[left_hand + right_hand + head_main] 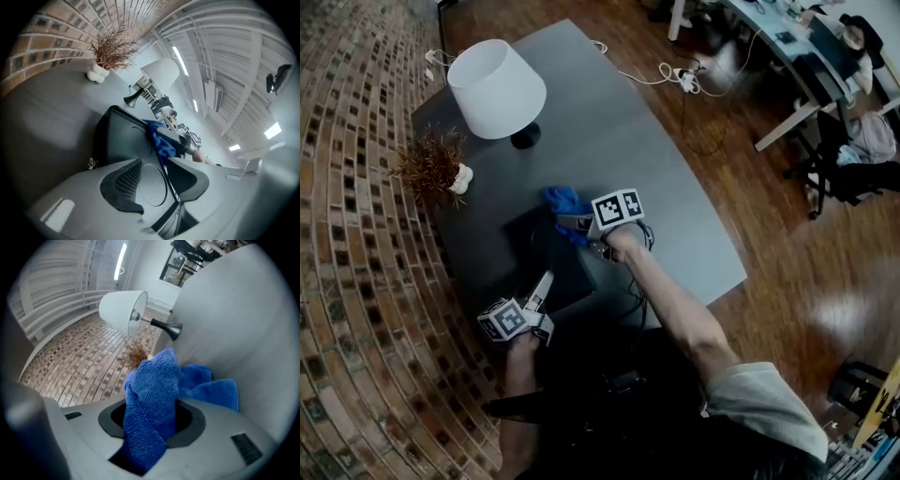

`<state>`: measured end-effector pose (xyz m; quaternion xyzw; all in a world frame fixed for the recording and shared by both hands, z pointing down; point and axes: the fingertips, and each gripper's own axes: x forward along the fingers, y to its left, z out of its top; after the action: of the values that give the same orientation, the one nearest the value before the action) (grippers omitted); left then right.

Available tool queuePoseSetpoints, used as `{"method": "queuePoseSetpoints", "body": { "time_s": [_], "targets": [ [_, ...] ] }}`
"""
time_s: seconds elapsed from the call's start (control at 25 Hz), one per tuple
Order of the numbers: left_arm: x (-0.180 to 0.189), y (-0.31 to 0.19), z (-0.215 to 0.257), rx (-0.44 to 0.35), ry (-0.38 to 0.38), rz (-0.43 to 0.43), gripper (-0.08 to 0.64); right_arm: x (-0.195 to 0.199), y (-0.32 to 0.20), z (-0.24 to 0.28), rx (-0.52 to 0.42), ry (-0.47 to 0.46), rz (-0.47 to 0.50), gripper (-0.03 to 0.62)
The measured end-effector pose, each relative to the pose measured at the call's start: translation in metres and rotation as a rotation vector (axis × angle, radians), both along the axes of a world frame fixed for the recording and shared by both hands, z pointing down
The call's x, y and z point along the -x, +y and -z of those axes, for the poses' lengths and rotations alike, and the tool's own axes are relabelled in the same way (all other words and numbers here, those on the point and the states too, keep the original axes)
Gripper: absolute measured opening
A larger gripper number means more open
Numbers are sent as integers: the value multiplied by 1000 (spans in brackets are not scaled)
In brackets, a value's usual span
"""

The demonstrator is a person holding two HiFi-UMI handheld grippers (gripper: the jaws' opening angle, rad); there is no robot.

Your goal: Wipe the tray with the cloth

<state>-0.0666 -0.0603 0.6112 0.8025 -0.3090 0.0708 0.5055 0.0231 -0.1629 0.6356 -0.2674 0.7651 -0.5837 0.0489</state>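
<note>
Blue cloth (564, 201) sat bunched just ahead of the right tongs (574, 225) in the head view, at the far edge of the black tray (534, 253). The tray lay on the grey table (666, 178) between the two tongs, with the left tongs (546, 283) at its near rim.

In the left gripper view, the jaws stood part-closed astride that rim, apparently pinching it. The tray floor (122, 136) stretched ahead of them, and the cloth (161, 140) was beyond it at the far side. That hold probably needed to be firm, or the tray would skate under the strokes.

In the right gripper view, the jaws were clamped on a thick fold of cloth (154, 380), with more of it spilling ahead and to the right. Wiping well likely meant lowering these tongs until the loose cloth, not the jaw tips, pressed flat on the tray. Overlapping strokes could then be drawn toward the left tongs and into the corners.
</note>
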Motion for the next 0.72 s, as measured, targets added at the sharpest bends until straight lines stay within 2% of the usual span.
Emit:
{"method": "queuePoseSetpoints", "body": {
  "time_s": [0.16, 0.28, 0.36, 0.44, 0.52, 0.64, 0.68, 0.72],
  "targets": [
    [0, -8, 8, 2, 50, 17, 169, 10, 104, 2, -7, 82, 302, 160],
    [0, -7, 9, -1, 46, 19, 164, 12, 200, -3, 24, 140, 555, 161],
    [2, -6, 5, 3, 32, 19, 164, 4, 229, -6, 27, 187, 634, 160],
    [2, -7, 4, -1, 20, 20, 164, -10, 203, -7, -14, 251, 577, 160],
    [3, -8, 5, -7, 20, 24, 164, -25, 132, -3, -88, 301, 393, 161],
    [6, -7, 2, -7, 20, 34, 164, -40, 12, -2, -120, 268, 57, 161],
    [6, -7, 1, -6, 18, 36, 164, -40, -17, -8, -104, 249, -3, 161],
    [6, -6, 0, -6, 15, 37, 164, -35, -36, -15, -83, 233, -21, 161]
  ]
}}
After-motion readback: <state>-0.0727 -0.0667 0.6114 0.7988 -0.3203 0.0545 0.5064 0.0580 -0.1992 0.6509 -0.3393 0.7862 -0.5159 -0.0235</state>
